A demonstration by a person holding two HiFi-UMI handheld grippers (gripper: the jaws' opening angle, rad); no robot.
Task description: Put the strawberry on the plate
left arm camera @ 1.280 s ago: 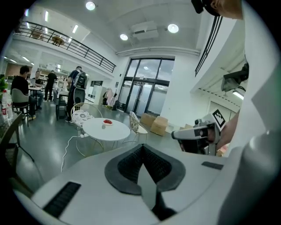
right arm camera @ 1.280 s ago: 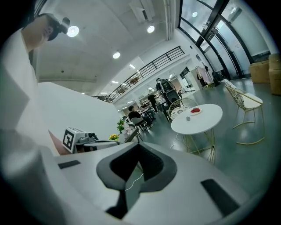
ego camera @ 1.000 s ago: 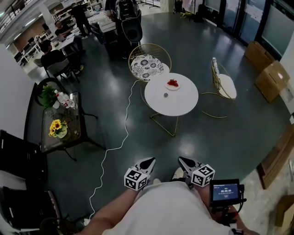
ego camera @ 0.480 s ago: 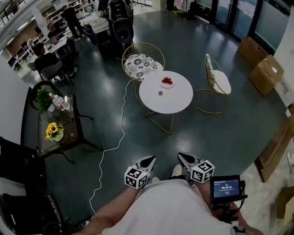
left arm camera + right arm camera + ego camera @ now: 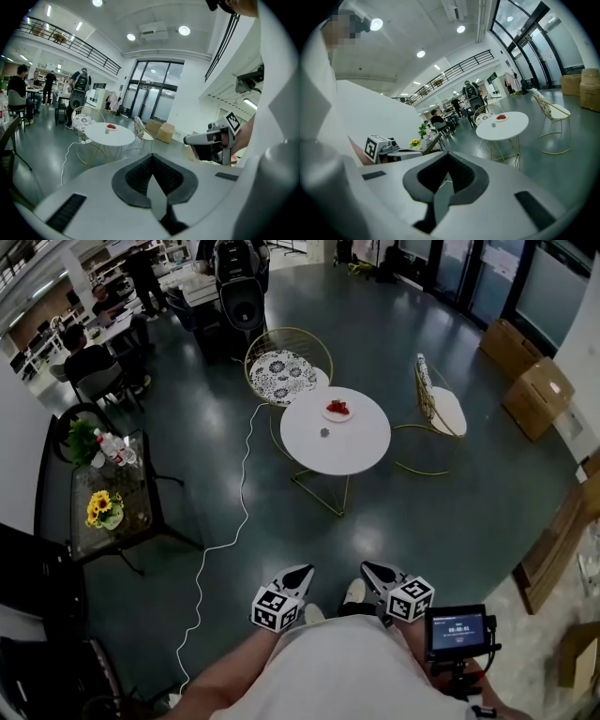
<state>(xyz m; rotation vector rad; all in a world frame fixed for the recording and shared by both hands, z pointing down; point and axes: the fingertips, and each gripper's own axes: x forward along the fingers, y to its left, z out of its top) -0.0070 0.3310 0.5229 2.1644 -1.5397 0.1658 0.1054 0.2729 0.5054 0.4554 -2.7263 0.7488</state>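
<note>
Two sets of jaws were pressed together, empty (left gripper (image 5: 303,570), right gripper (image 5: 368,567)) | red strawberry (image 5: 337,408) sat on small white plate (image 5: 328,414) | round white table (image 5: 337,444) stood well apart

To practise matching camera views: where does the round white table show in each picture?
Head view: round white table, upper centre.
Left gripper view: left of centre, in the distance.
Right gripper view: right of centre.
Shared landmark: patterned chair beside the table.
</note>
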